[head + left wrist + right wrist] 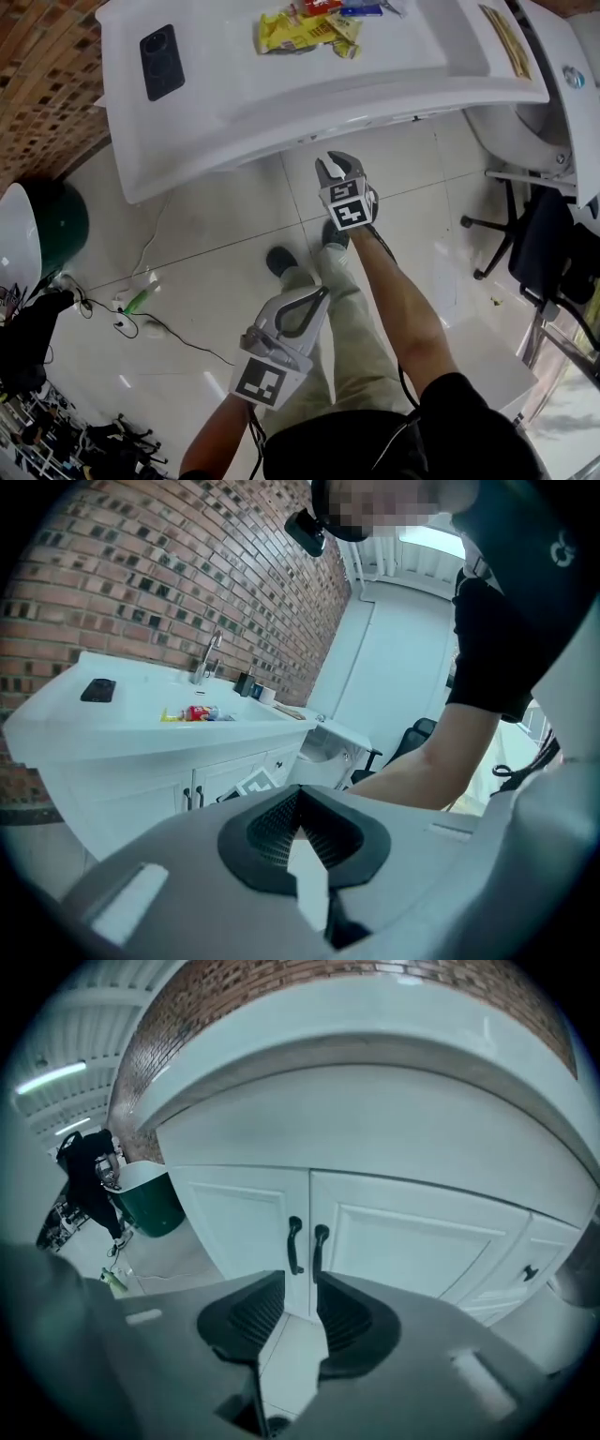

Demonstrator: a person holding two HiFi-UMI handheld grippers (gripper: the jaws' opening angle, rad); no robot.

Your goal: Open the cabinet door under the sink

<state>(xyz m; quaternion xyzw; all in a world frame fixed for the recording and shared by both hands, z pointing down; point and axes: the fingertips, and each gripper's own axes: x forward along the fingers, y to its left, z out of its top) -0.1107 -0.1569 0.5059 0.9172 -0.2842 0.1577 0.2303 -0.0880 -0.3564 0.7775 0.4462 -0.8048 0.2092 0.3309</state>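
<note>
Right gripper view: right gripper [295, 1283], jaws apart and empty, faces shut cabinet doors [412, 1232]; it should straddle one handle [293, 1246] squarely

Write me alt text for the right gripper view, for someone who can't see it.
The open grey right tongs, with nothing between their black ribbed pads, point at two closed white cabinet doors whose dark vertical handles sit side by side at the centre seam. A white countertop overhangs them below a brick wall; a dark green bin stands at left.
</note>
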